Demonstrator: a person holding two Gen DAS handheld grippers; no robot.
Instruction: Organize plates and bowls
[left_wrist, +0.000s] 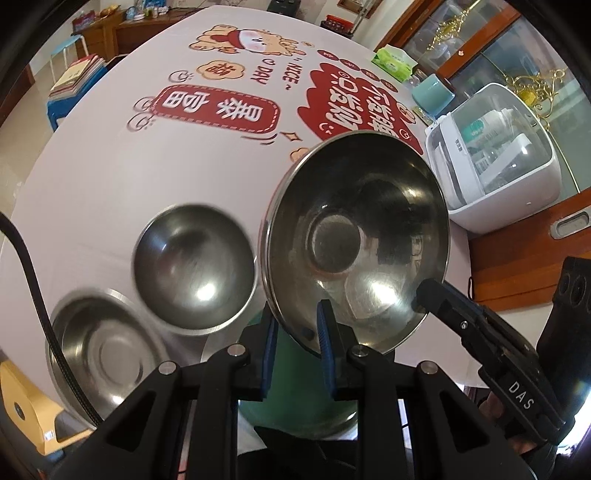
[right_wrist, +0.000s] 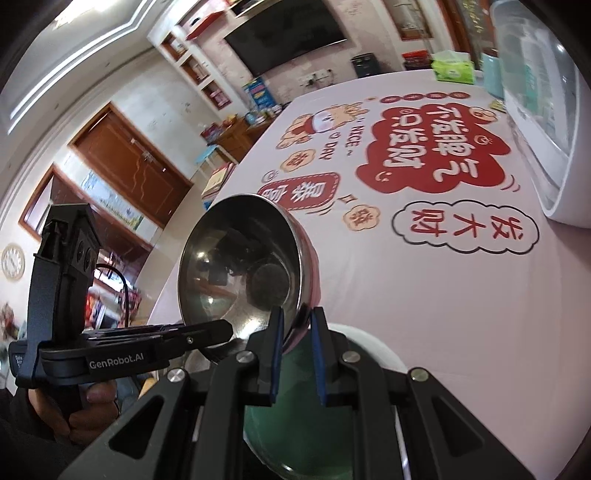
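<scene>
**Op:** Steel bowl (left_wrist: 356, 240) first, from my left wrist view: it's tilted, mouth toward the camera, held above the table (left_wrist: 110, 177). My left gripper (left_wrist: 295, 354) has its blue pads closed on the near rim; my right gripper (left_wrist: 476, 321) bites the rim from the right.

**Spotter:** What's below?

**Op:** Two more steel bowls sit on the table's near left part, a smaller bowl (left_wrist: 194, 267) and a flatter dish (left_wrist: 107, 347) closer to the edge. A green vessel (left_wrist: 295, 398) lies under my fingers.

**Spotter:** Right wrist view?

**Op:** Same steel bowl (right_wrist: 243, 266), my right gripper (right_wrist: 297, 350) clamped on its lower rim, my left gripper (right_wrist: 207, 328) at the left.

**Spotter:** Advice?

**Op:** I'd keep both hands moving together, level the bowl over its stack, then release once it seats.
</scene>
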